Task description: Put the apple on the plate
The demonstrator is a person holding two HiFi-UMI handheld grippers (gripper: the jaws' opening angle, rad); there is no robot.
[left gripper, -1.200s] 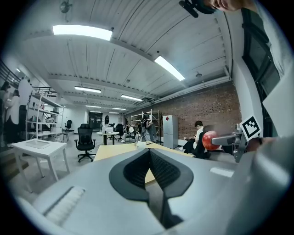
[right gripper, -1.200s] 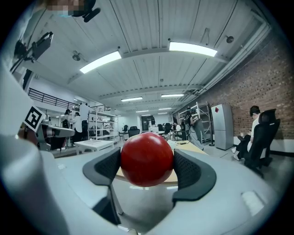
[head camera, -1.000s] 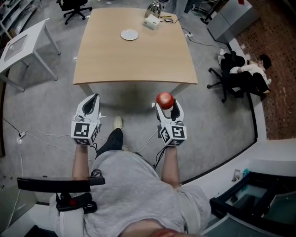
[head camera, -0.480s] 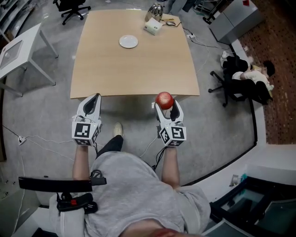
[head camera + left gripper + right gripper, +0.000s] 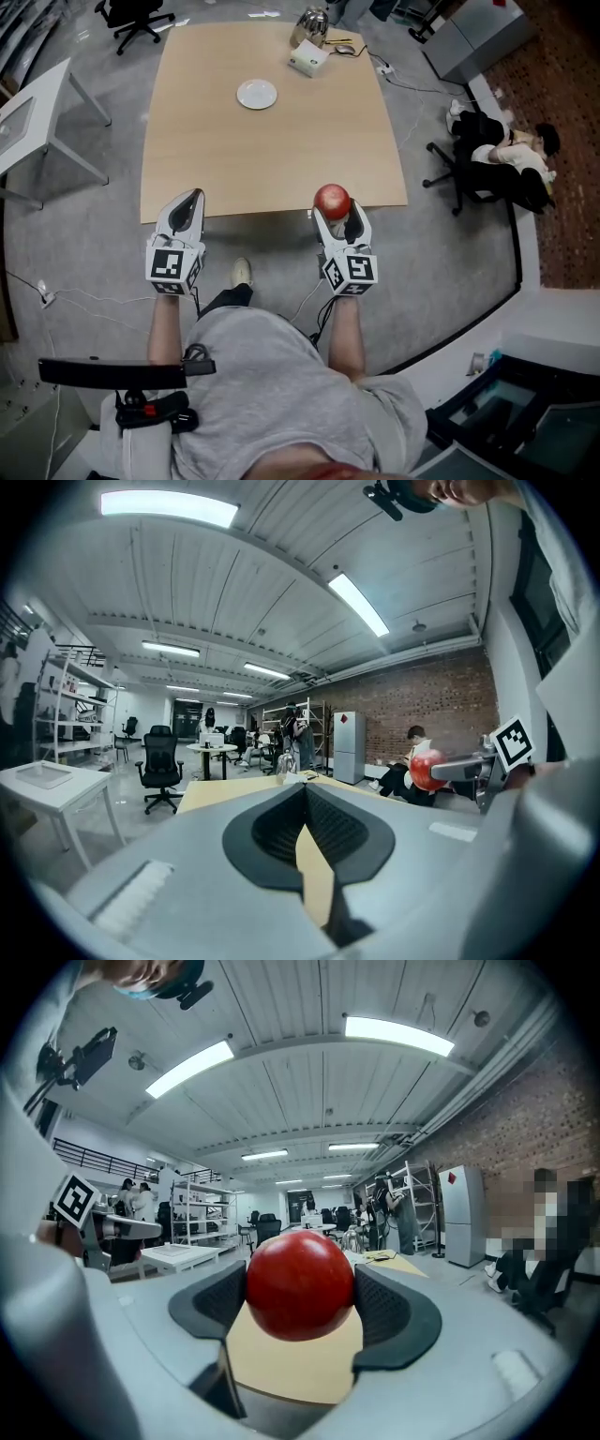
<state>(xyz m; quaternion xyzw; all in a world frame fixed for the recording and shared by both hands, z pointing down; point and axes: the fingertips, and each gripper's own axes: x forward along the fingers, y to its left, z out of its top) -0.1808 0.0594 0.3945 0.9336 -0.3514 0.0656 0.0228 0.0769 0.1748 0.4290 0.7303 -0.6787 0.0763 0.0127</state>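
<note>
A red apple (image 5: 332,201) is held between the jaws of my right gripper (image 5: 335,212), just at the near edge of the wooden table (image 5: 272,141). In the right gripper view the apple (image 5: 300,1285) fills the gap between the dark pads. A small white plate (image 5: 257,94) lies on the far part of the table, well ahead of both grippers. My left gripper (image 5: 187,208) is level with the right one, at the table's near left corner, its jaws together with nothing between them (image 5: 302,817). The apple (image 5: 424,769) also shows at the right of the left gripper view.
A white box (image 5: 307,59) and a shiny kettle (image 5: 310,22) stand at the table's far edge. A white side table (image 5: 37,103) is at the left, office chairs (image 5: 131,13) beyond. A seated person (image 5: 511,141) is at the right. Cables trail on the grey floor.
The table has come nearer in the head view; both grippers now reach its near edge. The apple stays in the right gripper and the left stays shut.
</note>
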